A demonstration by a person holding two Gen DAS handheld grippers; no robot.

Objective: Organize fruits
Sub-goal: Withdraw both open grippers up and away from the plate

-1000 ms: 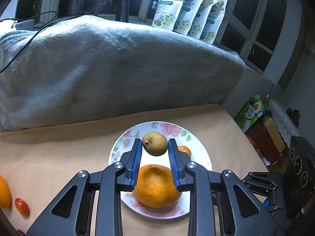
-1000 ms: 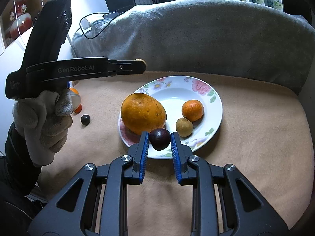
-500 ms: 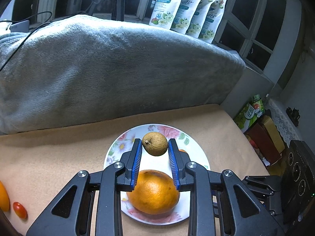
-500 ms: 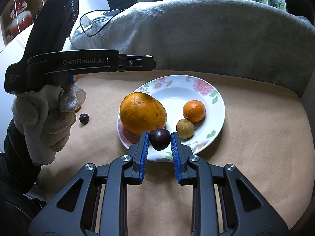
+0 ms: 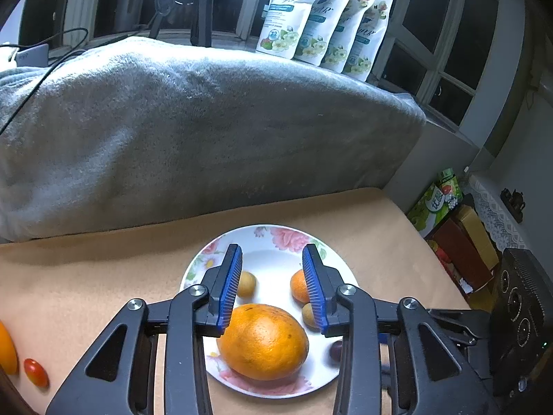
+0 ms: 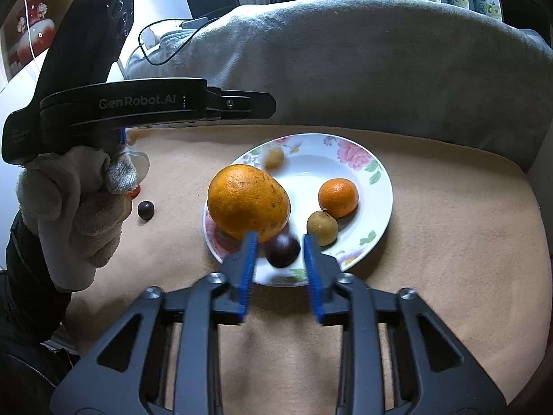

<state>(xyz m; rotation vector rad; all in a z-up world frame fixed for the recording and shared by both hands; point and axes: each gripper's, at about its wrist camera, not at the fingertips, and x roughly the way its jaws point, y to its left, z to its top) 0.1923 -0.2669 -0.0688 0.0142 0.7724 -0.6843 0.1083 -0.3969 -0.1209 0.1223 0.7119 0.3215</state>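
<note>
A flowered white plate (image 5: 276,238) (image 6: 376,162) holds a big orange (image 5: 264,340) (image 6: 247,202), a tangerine (image 5: 298,285) (image 6: 338,197) and a brown fruit (image 6: 322,227). My left gripper (image 5: 272,259) hovers above the plate, its jaws opening with nothing between them. A second small brown fruit (image 5: 248,283) (image 6: 274,158) lies blurred on the plate below it. My right gripper (image 6: 280,242) is at the plate's near rim, jaws opening. A dark purple fruit (image 6: 282,249) (image 5: 335,351) sits between its pads with gaps on both sides.
On the tan cloth (image 6: 449,242) left of the plate lie a dark fruit (image 6: 145,210), a cherry tomato (image 5: 35,371) and an orange (image 5: 7,349). A grey blanket (image 5: 207,121) rises behind, with pouches (image 5: 325,27) above. A gloved hand (image 6: 69,207) holds the left gripper. Boxes (image 5: 459,238) stand at right.
Both grippers have opened. The small brown fruit left the left jaws and dropped onto the plate. The dark purple fruit came free of the right pads at the plate's rim.
</note>
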